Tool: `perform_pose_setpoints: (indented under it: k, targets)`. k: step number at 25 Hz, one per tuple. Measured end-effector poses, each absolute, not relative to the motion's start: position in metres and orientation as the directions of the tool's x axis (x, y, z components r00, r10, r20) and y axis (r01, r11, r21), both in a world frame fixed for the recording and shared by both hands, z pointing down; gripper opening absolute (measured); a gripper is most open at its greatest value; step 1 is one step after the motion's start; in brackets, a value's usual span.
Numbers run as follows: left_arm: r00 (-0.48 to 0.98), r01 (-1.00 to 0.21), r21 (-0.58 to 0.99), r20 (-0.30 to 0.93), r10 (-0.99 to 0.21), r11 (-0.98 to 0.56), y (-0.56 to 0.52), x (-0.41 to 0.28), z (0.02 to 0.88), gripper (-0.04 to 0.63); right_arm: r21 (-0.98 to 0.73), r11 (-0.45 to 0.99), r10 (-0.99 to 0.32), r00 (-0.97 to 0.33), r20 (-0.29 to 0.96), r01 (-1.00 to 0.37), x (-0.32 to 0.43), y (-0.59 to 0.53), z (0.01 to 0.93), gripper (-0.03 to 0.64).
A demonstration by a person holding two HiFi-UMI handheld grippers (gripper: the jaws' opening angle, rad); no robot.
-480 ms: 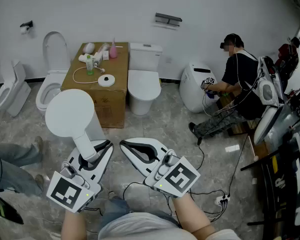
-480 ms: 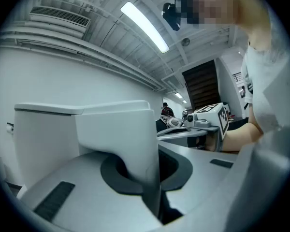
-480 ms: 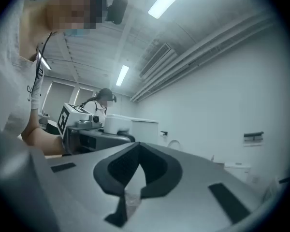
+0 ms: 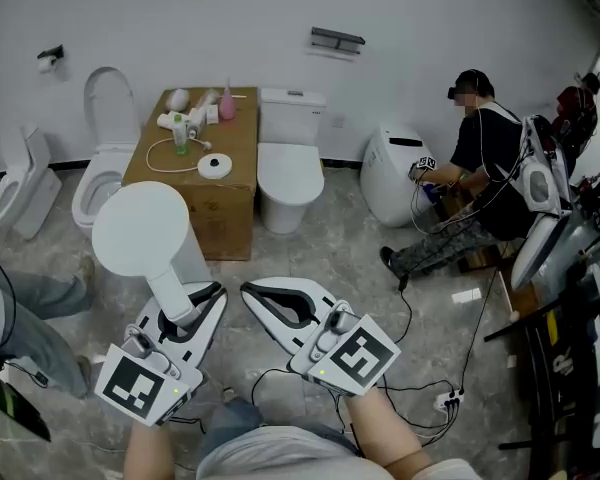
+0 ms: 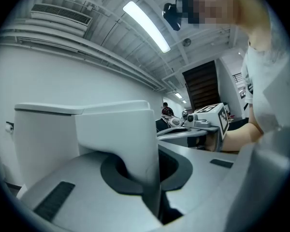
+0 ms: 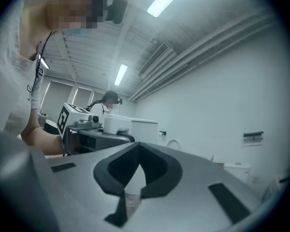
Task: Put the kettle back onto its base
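A white kettle [image 4: 140, 228] with a round lid hangs low at the left of the head view. My left gripper [image 4: 194, 298] is shut on its handle [image 5: 121, 144], which fills the gap between the jaws in the left gripper view. The round white kettle base [image 4: 213, 164] lies with its cord on top of a cardboard box [image 4: 225, 218], well beyond the kettle. My right gripper [image 4: 256, 293] hovers beside the left one, shut, and holds nothing. In the right gripper view the right gripper [image 6: 130, 192] has its jaws meeting at the tips.
Bottles and a pink dispenser [image 4: 226, 102] stand at the back of the box. White toilets [image 4: 288, 158] flank the box on both sides. A person [image 4: 470, 188] sits at the right among equipment. Another person's leg [image 4: 20, 318] is at the left. Cables and a power strip [image 4: 442, 400] lie on the floor.
Both grippers and the kettle have stayed put. The person at the left edge has shifted their legs further left, and the seated person at the right has moved slightly.
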State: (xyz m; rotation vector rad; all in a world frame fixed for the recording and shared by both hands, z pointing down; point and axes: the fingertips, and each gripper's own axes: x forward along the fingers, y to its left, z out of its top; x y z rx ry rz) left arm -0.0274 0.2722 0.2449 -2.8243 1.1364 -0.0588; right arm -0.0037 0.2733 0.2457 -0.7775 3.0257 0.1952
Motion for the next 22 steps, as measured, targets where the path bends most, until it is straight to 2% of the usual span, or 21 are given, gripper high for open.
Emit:
perform_pose_setpoints:
  k: [8,15,22]
  targets:
    - [0.757,-0.649,-0.105,0.016,-0.654,-0.754,0.252,-0.054,0.248,0.031,0.062,0.880,-0.464,-0.880,-0.098,-0.471,-0.032,0.255,0.240,0.008]
    - [0.783,-0.616,-0.123,0.006,-0.622,-0.778,0.231,-0.067,0.247,0.032,0.097,0.844,-0.524,-0.850,-0.051,-0.527,-0.042,0.233,0.244,0.008]
    - [0.793,-0.604,-0.115,0.011,-0.609,-0.788,0.187,-0.068,0.250,0.032,0.082,0.834,-0.543,-0.838,-0.056,-0.546,-0.038,0.188,0.247,0.008]
